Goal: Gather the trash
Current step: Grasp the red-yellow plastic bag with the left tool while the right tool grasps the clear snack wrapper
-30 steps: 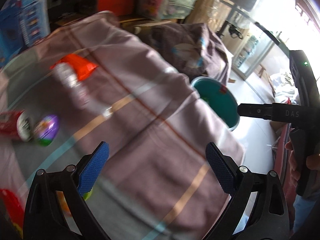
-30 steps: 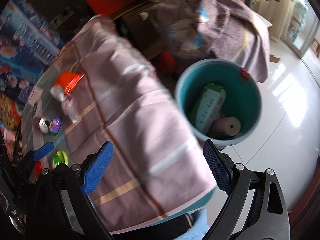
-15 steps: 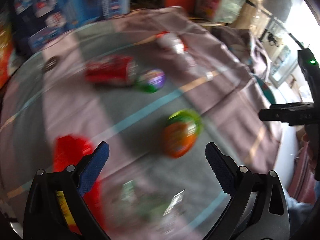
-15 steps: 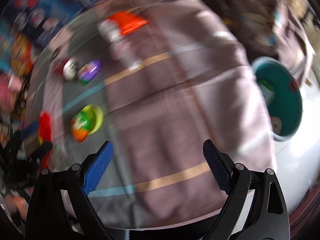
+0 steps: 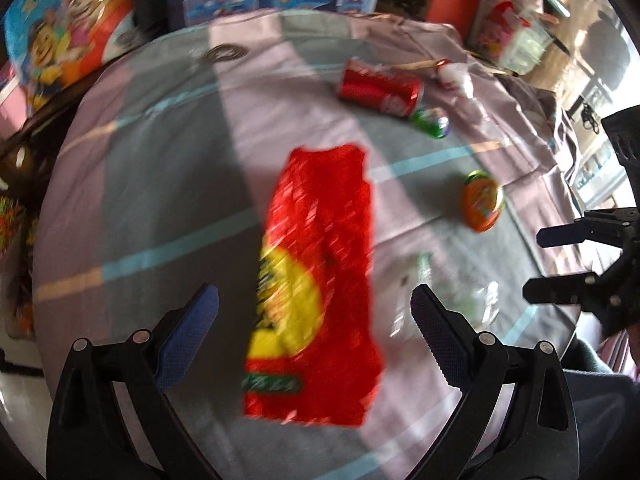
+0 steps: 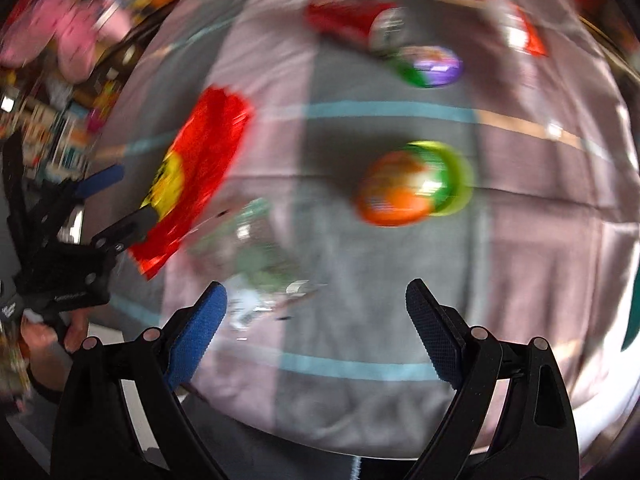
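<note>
Left gripper (image 5: 314, 314) hovered with jaws apart and empty over a flat red and yellow snack wrapper (image 5: 320, 276) on the cloth-covered round bench (image 5: 160, 184). Farther right lay a red soda can (image 5: 380, 88) and an orange and green egg-shaped capsule (image 6: 412, 182), beyond the right gripper (image 6: 316, 308), likewise spread wide, holding nothing.

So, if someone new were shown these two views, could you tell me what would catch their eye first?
Most likely the big red snack bag with a yellow patch, lying flat on the striped cloth directly ahead of the open left gripper. Next, the orange and green egg-shaped capsule ahead of the open right gripper, and the red soda can on its side farther back, with a purple and green capsule right by its end.
</note>
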`<state>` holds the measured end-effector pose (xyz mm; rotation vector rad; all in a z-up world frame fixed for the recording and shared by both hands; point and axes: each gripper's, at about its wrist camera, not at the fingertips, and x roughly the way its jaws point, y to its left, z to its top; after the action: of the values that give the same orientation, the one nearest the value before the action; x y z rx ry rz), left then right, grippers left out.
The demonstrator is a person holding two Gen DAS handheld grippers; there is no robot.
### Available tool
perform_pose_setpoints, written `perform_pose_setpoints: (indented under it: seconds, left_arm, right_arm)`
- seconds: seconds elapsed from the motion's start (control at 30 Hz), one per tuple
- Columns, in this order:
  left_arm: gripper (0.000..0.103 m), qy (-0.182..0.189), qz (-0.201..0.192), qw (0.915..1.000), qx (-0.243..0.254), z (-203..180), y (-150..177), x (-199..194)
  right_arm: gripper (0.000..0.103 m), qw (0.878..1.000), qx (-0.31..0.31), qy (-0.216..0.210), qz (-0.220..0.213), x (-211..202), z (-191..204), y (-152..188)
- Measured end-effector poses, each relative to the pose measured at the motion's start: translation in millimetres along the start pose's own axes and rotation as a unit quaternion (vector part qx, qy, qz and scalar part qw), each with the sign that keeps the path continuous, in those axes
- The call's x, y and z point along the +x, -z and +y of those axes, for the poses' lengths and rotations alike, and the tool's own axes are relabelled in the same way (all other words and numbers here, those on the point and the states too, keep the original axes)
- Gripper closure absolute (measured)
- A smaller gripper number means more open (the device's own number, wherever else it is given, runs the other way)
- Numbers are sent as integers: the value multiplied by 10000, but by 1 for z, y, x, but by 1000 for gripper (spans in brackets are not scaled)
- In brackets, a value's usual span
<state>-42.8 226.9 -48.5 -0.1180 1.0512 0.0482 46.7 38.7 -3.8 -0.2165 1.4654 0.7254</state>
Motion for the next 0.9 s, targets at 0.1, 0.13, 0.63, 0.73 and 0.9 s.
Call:
perform_pose_setpoints:
  seconds: [0.1, 0.13, 0.63, 0.73, 0.9]
  left_arm:
    - [6, -16, 26, 9999, -122, 18, 11, -1]
    - [6, -14, 31, 9999, -166, 23, 14, -1]
    - [6, 223, 262, 9991, -240, 33, 17, 29]
    - [6, 221, 292, 9993, -54, 23, 14, 38]
    - [31, 201, 194, 9995, 154, 9, 11, 45]
  right_arm:
    - [16, 9995, -222, -59, 197, 15, 19, -1]
    - [16, 9992, -293, -61, 253, 20, 24, -1]
    - [42, 9987, -484, 35, 140, 46, 34, -7]
    - [44, 9994, -348, 4, -19, 34, 27, -6]
    - [44, 9995, -94, 59, -310, 13, 10, -4]
